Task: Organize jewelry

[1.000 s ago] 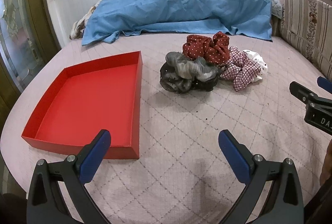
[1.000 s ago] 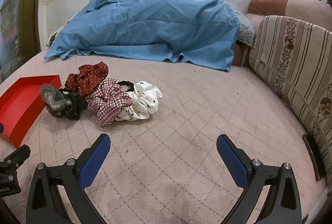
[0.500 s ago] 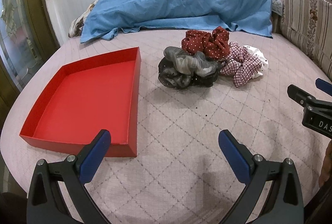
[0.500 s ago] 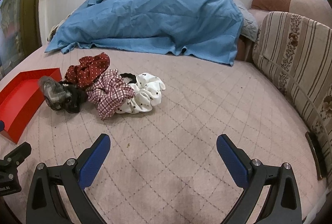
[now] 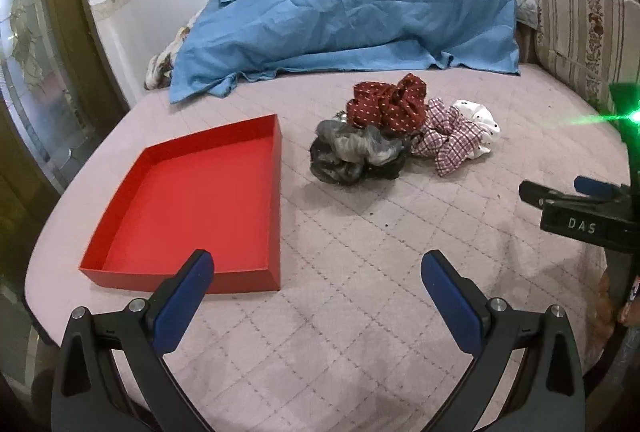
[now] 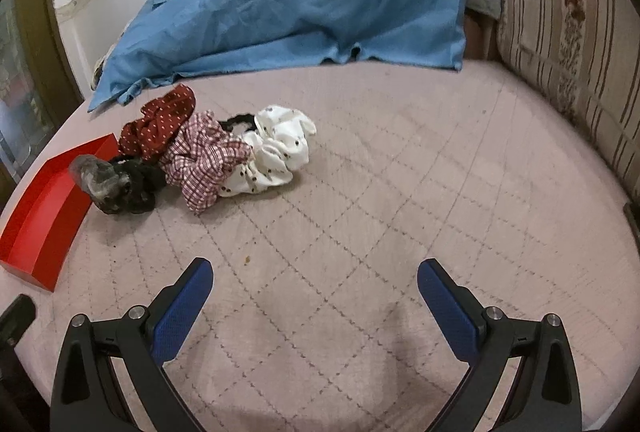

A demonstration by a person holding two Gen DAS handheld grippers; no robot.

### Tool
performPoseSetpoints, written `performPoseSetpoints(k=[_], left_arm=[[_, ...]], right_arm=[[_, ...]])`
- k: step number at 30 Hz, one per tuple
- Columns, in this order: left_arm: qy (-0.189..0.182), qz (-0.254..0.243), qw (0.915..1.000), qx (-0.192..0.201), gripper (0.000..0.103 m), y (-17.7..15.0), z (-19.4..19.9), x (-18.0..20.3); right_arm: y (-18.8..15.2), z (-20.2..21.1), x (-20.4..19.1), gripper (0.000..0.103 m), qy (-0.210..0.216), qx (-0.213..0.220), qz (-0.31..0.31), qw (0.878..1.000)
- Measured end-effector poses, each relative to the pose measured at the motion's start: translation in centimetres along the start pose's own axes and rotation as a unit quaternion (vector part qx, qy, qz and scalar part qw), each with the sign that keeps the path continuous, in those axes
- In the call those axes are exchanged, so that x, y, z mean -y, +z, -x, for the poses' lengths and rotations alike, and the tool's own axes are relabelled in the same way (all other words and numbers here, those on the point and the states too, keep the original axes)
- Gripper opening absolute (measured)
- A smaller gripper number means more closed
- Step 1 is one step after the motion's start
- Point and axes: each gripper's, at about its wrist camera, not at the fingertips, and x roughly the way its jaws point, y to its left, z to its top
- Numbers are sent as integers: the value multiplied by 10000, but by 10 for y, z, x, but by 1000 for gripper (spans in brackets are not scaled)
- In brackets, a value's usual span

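Where scrunchies [image 5: 404, 128] cluster, blue sheet [image 5: 352, 12] behind.

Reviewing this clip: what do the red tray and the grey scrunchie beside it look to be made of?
The shallow red tray looks like thin cardboard or paperboard with a matte finish: flat walls, crisp folded corners, no gloss. Plastic cannot be ruled out. The grey scrunchie looks like sheer, slightly shiny gathered fabric, perhaps organza or chiffon: it puckers into translucent ruffles with pale highlights over a darker part.

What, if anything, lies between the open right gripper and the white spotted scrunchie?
Nothing visible. Only bare quilted pink bedcover separates the right gripper from the white spotted fabric scrunchie; the checked scrunchie lies beside it, touching its left side.
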Motion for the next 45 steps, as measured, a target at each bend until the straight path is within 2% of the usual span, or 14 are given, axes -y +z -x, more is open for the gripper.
performPoseSetpoints(k=[5, 10, 19, 21, 24, 27, 32, 35, 41, 43, 44, 45], left_arm=[[-79, 195, 9997, -143, 103, -2, -5, -5], [-168, 227, 9996, -84, 103, -4, -5, -7], [-310, 703, 9970, -134, 102, 0, -12, -35], [-369, 732, 9965, -168, 94, 5, -15, -38], [-489, 727, 9959, -219, 89, 16, -21, -40], [-591, 776, 9949, -251, 89, 32, -29, -41], [-1032, 563, 9924, -357, 89, 63, -52, -22], [-1056, 435, 9922, -497, 89, 77, -75, -8], [-1244, 621, 9877, -721, 88, 88, -110, 0], [-1269, 586, 9872, -768, 79, 89, -118, 4], [-1283, 561, 9868, -820, 65, 89, -121, 5], [-1295, 539, 9860, -902, 44, 89, -126, 7]], right_arm=[[-3, -3, -2, 103, 134, -158, 21, 9998], [-3, 4, -6, 103, 92, 9, 89, 9999], [1, 12, -14, 103, 85, 189, 221, 9995], [0, 11, -15, 103, 122, 191, 242, 9995], [1, 10, -18, 103, 177, 188, 293, 9992], [2, 9, -19, 101, 295, 145, 279, 9991], [5, 9, -19, 97, 566, 110, 196, 9981], [6, 7, -17, 97, 645, 63, 102, 9978], [7, 6, -16, 97, 680, 48, 68, 9976], [8, 4, -17, 97, 689, 20, 93, 9976], [8, 3, -18, 97, 692, 5, 115, 9975], [8, 2, -19, 97, 696, -11, 139, 9975]])
